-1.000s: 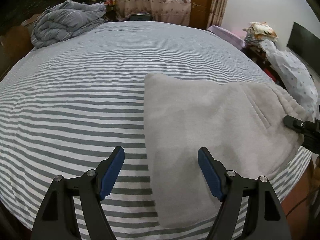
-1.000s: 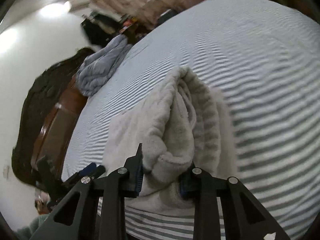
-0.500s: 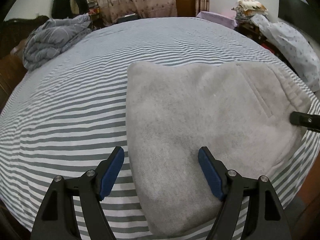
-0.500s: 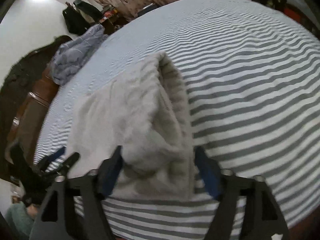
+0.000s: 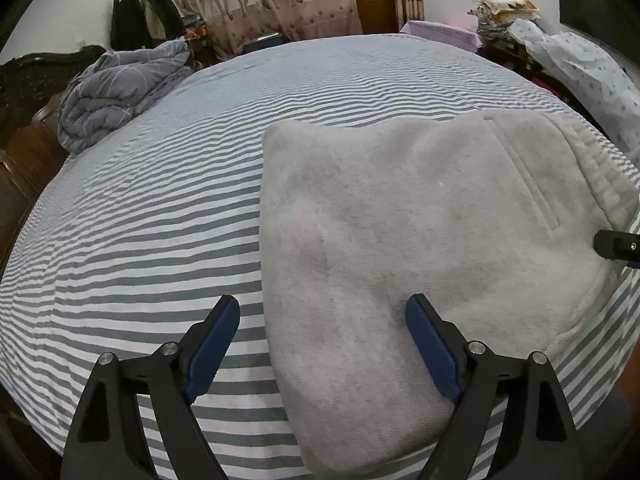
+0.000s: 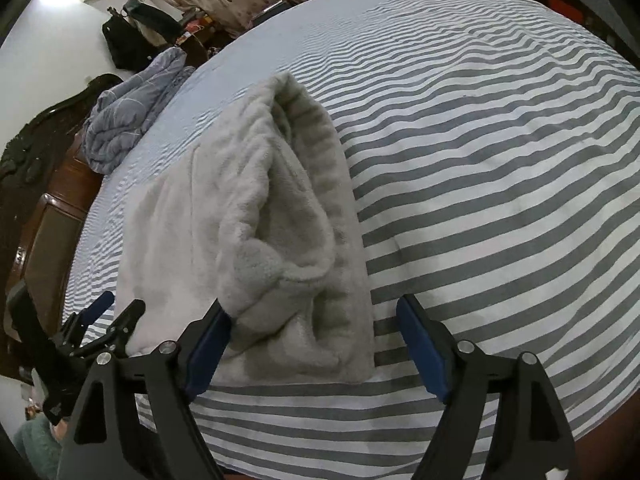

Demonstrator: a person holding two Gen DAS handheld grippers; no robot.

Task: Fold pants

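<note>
The right hand-held gripper [image 6: 312, 346] has its blue pads spread and opening further; the waistband end of the fleece pants [image 6: 280, 240] lies between them, the left pad brushing or just beside the fabric, the right pad apart from it. The left hand-held gripper [image 5: 322, 346] is likewise opening, straddling the pants' [image 5: 420, 240] folded left edge without pinching it.

Risks, as I judge them: the thick waistband layers stand puffed and could spring open once let go, and a pad that catches the nap while pulling away could drag the stack askew.

The pants are pale grey, plush, folded into a fat, rounded rectangle with a ribbed waistband at 3 o'clock in the left view, near the foot edge of the striped bedsheet [image 5: 160, 220]. A crumpled grey quilt [image 5: 116, 92] sits at 10 o'clock.
</note>
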